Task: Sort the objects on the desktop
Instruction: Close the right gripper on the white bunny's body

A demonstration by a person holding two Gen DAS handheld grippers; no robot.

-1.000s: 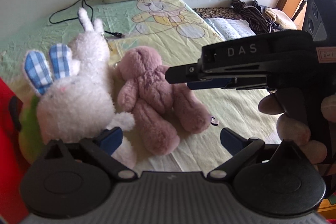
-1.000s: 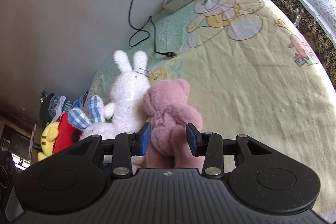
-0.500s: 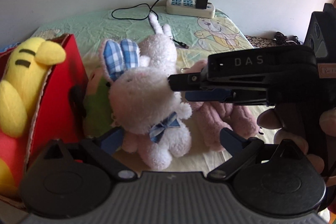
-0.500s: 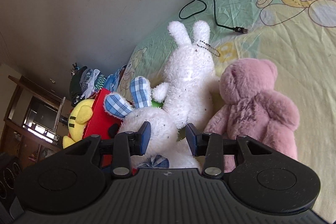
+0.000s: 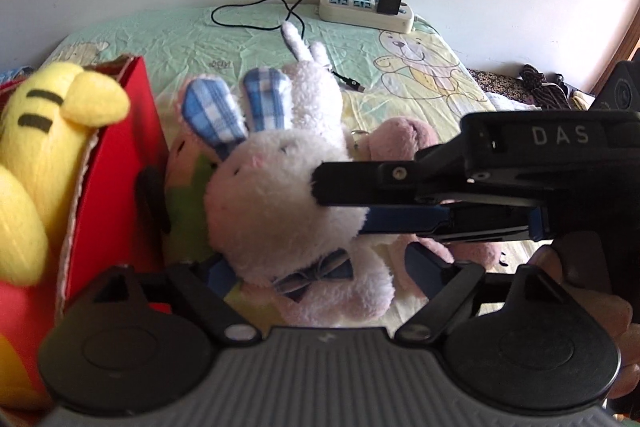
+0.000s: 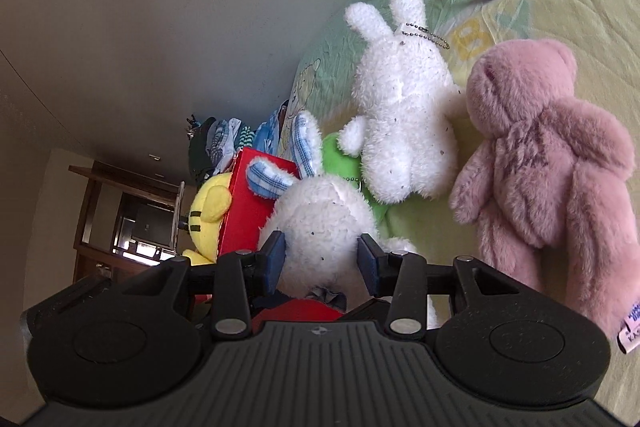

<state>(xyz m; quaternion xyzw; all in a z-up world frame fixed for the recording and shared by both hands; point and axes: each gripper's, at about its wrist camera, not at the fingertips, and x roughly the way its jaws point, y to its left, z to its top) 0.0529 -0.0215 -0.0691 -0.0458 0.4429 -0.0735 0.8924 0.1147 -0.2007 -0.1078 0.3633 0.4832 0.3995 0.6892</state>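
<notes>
A: Since a second ago your right gripper (image 6: 321, 261) has been swinging left off the pink bear (image 6: 552, 183), and it is now straddling the bunny with blue checked ears (image 6: 320, 223).

B: Are the pads gripping it yet?

A: You are holding them on either side of its head, with fur pressing at both pads, so I am judging it as a grasp closing rather than a firm pinch. In the left wrist view the same bunny (image 5: 280, 203) is sitting near centre, upright, facing that camera, with the right tool's fingers reaching across its cheek.

B: And your left gripper (image 5: 316, 269)?

A: You are keeping it wide open and empty, with the bunny's bow tie and legs lying between its fingers.

B: What does the shift mean for the sort?

A: Probably that the bunny is going next, not the bear. The red box (image 5: 116, 163) is standing just left of it, and a yellow plush (image 5: 44, 155) is already resting in it, poking over the rim.

B: What else is waiting?

A: The plain white rabbit (image 6: 400, 99) is lying face down just beyond, a green toy (image 6: 342, 159) is wedged beside the box, and the bear is lying to the right on the sheet (image 5: 200, 39).
</notes>
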